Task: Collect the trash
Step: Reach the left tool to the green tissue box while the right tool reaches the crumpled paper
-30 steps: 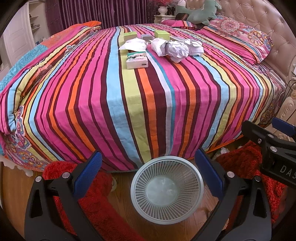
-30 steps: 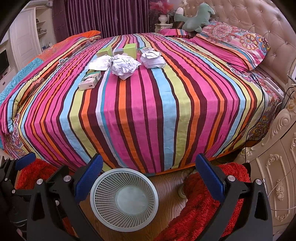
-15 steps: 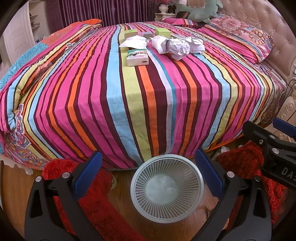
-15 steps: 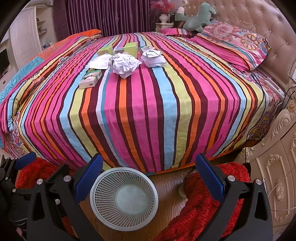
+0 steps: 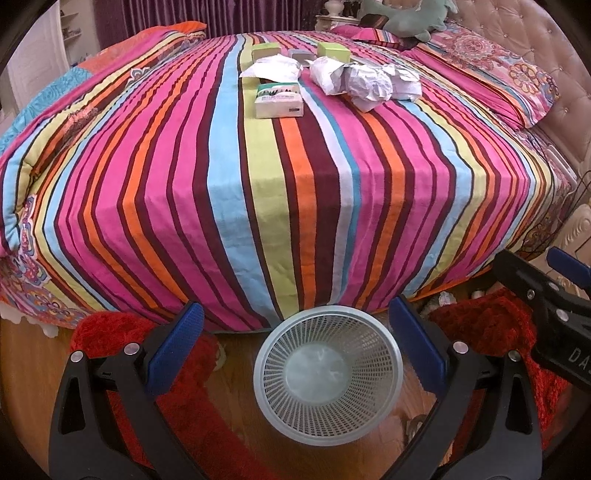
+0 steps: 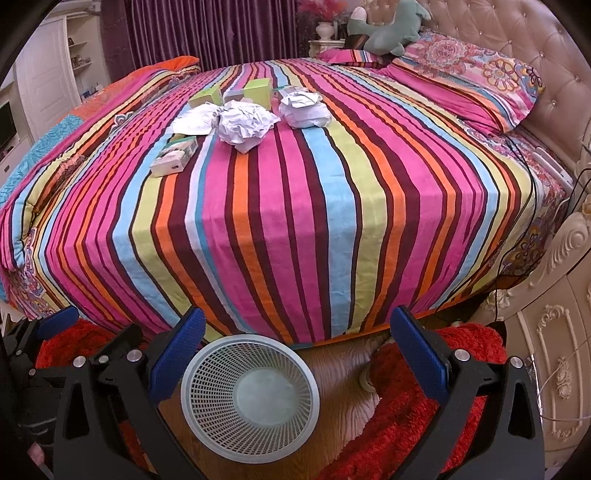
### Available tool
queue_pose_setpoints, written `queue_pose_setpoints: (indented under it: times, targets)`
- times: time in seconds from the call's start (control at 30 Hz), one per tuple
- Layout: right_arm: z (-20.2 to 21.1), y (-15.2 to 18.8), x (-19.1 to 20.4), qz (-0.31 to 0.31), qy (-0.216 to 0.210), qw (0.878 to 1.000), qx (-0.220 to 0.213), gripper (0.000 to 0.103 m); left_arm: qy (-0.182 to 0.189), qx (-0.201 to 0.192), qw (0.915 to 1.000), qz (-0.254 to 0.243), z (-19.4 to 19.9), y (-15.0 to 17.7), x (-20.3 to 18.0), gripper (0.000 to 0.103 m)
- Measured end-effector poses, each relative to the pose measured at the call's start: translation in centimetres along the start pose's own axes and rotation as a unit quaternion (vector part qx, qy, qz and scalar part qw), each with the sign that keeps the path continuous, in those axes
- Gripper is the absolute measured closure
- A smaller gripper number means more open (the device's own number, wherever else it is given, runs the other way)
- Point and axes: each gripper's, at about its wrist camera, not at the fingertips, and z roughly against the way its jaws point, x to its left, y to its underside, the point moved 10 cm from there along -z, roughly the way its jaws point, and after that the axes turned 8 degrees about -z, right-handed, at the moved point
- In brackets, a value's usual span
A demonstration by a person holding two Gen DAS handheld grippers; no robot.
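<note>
Here, crumpled white paper balls [image 5: 367,83] [image 6: 245,123] and small green-and-white cardboard boxes [image 5: 279,100] lie clustered far up the striped bed cover [image 6: 295,206]. The pale mesh plastic wastebasket [image 5: 328,374] [image 6: 250,397] stands on the wooden floor (at the bed's foot). Left tongs [image 5: 295,347] and right tongs [image 6: 295,349] gape wide, holding nothing.

The print on the white-and-green box [image 5: 279,100] on the striped bedspread [image 5: 280,192] is too small to read. At the right edge of the left wrist view, the right gripper [image 5: 554,291] is cut off, its lettering showing only in part. The plush toy [image 5: 410,18] is cropped by the top edge. The small grey item [image 6: 233,95] between the green boxes [image 6: 257,91] is partly hidden by crumpled paper [image 6: 245,123]
</note>
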Motion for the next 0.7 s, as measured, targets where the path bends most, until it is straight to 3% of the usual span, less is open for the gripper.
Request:
queue_pose_setpoints:
  times: [0.27,0.7]
  targets:
    - [-1.6,-0.6,0.0,0.0,-0.005,1.0,0.01,0.008,-0.011,-0.009,0.9999,0.001,-1.2,-2.0,1.1,0.006]
    - [-3.8,-5.0,-0.6,-0.014,-0.014,1.0,-0.007,0.008,-0.031,-0.027,0.9991,0.009,-3.9,-8.1,3.6,0.006]
